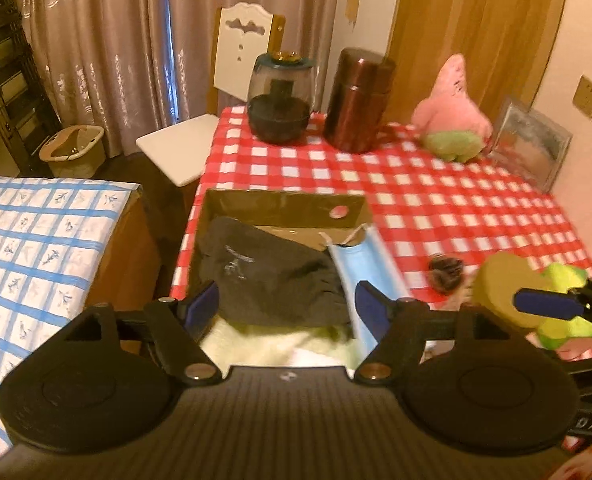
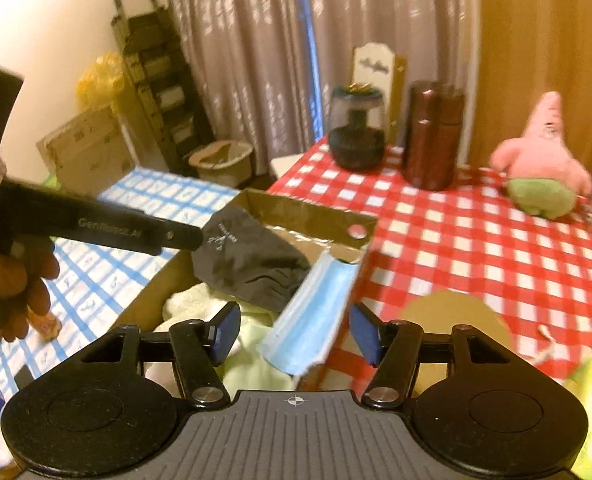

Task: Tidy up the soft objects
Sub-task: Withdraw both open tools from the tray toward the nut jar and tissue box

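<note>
Both grippers [image 1: 282, 304] [image 2: 294, 334] gape wide, empty; the blue mask [image 2: 311, 320], leaning at the box's [image 2: 296, 208] three o'clock wall, might slide out.

Matt cardboard box [image 1: 272, 206], glossy metal canister [image 1: 357, 100], plush toy [image 1: 451, 114]

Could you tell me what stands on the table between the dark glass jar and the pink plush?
A brown metal canister stands between the jar and the pink plush on the checked tablecloth; the right wrist view shows the same order.
</note>
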`<state>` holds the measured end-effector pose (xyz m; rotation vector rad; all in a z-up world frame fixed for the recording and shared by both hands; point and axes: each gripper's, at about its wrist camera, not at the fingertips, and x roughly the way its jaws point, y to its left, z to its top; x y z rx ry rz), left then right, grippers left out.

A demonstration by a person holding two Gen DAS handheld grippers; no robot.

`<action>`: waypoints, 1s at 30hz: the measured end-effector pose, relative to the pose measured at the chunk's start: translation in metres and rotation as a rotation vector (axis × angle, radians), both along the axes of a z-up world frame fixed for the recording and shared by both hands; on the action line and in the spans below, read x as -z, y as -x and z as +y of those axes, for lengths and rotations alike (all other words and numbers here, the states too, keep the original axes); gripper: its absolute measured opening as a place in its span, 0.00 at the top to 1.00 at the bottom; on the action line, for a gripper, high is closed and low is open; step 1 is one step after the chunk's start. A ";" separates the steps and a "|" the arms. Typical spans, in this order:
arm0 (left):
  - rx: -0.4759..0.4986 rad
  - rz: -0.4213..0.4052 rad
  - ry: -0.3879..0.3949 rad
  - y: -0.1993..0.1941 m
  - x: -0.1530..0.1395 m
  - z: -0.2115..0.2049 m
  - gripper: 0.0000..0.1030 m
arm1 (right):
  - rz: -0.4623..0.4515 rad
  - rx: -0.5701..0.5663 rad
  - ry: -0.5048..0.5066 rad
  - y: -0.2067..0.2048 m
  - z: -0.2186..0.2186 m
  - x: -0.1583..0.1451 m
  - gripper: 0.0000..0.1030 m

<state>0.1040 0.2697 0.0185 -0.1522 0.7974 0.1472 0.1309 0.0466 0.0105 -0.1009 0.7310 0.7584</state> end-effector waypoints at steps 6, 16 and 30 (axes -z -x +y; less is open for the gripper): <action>-0.003 -0.050 0.012 0.033 -0.017 -0.035 0.23 | -0.001 0.120 -0.022 0.026 -0.070 -0.011 0.36; 0.041 -0.116 0.037 0.080 -0.032 -0.104 0.15 | 0.014 0.315 -0.005 0.066 -0.170 -0.011 0.32; 0.120 -0.111 0.080 0.107 -0.012 -0.180 0.15 | 0.065 0.451 -0.017 0.116 -0.238 -0.001 0.30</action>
